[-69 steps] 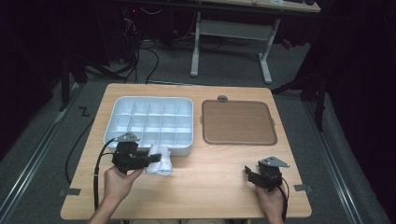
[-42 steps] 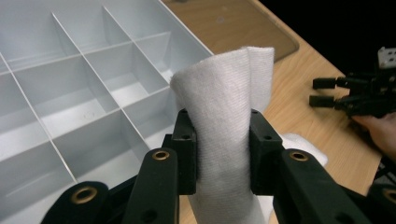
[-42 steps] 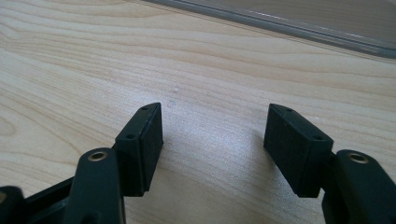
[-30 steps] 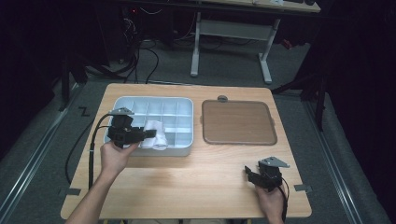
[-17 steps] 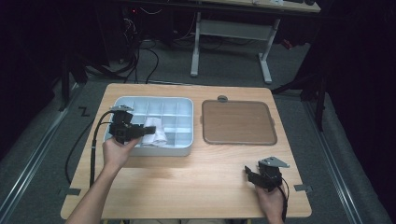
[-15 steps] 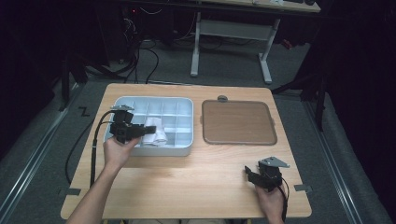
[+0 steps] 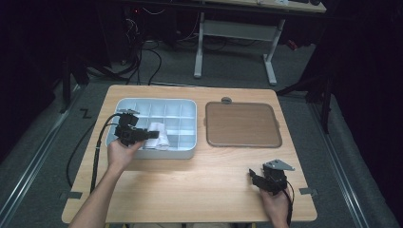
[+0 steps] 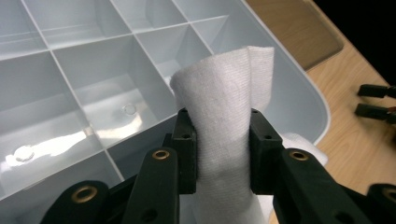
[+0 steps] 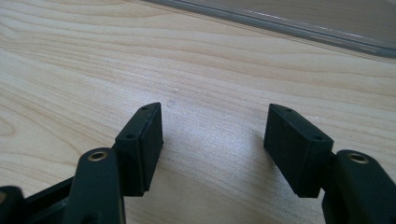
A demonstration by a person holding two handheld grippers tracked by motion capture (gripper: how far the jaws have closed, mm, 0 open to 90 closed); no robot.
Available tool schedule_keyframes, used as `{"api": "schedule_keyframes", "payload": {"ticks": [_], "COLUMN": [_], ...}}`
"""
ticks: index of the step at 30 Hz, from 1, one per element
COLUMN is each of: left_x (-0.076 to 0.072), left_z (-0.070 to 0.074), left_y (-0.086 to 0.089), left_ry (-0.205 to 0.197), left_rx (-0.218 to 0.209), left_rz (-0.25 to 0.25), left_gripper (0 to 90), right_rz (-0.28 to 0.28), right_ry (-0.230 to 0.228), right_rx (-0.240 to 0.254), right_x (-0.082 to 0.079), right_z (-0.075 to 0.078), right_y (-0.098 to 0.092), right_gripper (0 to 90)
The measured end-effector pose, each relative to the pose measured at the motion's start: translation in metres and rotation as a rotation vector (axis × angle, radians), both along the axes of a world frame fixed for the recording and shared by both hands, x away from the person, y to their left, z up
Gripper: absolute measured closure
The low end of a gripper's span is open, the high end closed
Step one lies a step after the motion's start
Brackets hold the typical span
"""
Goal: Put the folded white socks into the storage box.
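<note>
White folded cloth (image 8: 223, 135) is pinched between the closed jaws of the left gripper (image 7: 142, 135), held over the near compartments of a pale divided tray (image 7: 187, 151). Loose folds could snag a divider. The right gripper (image 9: 215, 140) rests open and empty on the wooden table (image 7: 199, 185).

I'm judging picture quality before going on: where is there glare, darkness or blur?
High view: table lit, surroundings nearly black. Left gripper view: bright reflections on the tray floor; white cloth sharp, nearest parts of the left gripper soft. Right gripper view: even light on the wood, right gripper slightly blurred.
</note>
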State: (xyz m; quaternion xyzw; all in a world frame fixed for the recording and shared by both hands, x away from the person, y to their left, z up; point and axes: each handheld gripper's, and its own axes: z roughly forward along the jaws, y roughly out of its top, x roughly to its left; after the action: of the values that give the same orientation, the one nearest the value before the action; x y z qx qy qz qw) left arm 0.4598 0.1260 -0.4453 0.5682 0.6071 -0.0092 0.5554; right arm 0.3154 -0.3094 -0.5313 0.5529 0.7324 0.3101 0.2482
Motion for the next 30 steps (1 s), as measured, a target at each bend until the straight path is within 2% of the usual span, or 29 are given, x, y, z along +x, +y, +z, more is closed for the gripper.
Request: {"api": "schedule_keyframes", "payload": {"ticks": [1, 9, 19, 30], "left_x": [0.0, 0.001, 0.003, 0.004], "left_z": [-0.002, -0.01, -0.017, -0.021], "left_y": [0.0, -0.002, -0.004, -0.004], "left_ry": [-0.002, -0.002, 0.0, 0.003], "left_rx": [0.02, 0.086, 0.138, 0.168], "left_rz": [-0.004, -0.01, -0.015, -0.018], "left_gripper": [69.4, 69.4, 69.6, 70.6], "right_rz": [0.0, -0.001, -0.001, -0.001], "right_ry": [0.0, 0.0, 0.0, -0.001], "right_rx": [0.0, 0.0, 0.0, 0.0], "right_x": [0.0, 0.0, 0.0, 0.0], "right_z": [0.0, 0.0, 0.0, 0.0], "right_y": [0.0, 0.0, 0.0, 0.0], "right_gripper": [37.9, 37.9, 37.9, 37.9]}}
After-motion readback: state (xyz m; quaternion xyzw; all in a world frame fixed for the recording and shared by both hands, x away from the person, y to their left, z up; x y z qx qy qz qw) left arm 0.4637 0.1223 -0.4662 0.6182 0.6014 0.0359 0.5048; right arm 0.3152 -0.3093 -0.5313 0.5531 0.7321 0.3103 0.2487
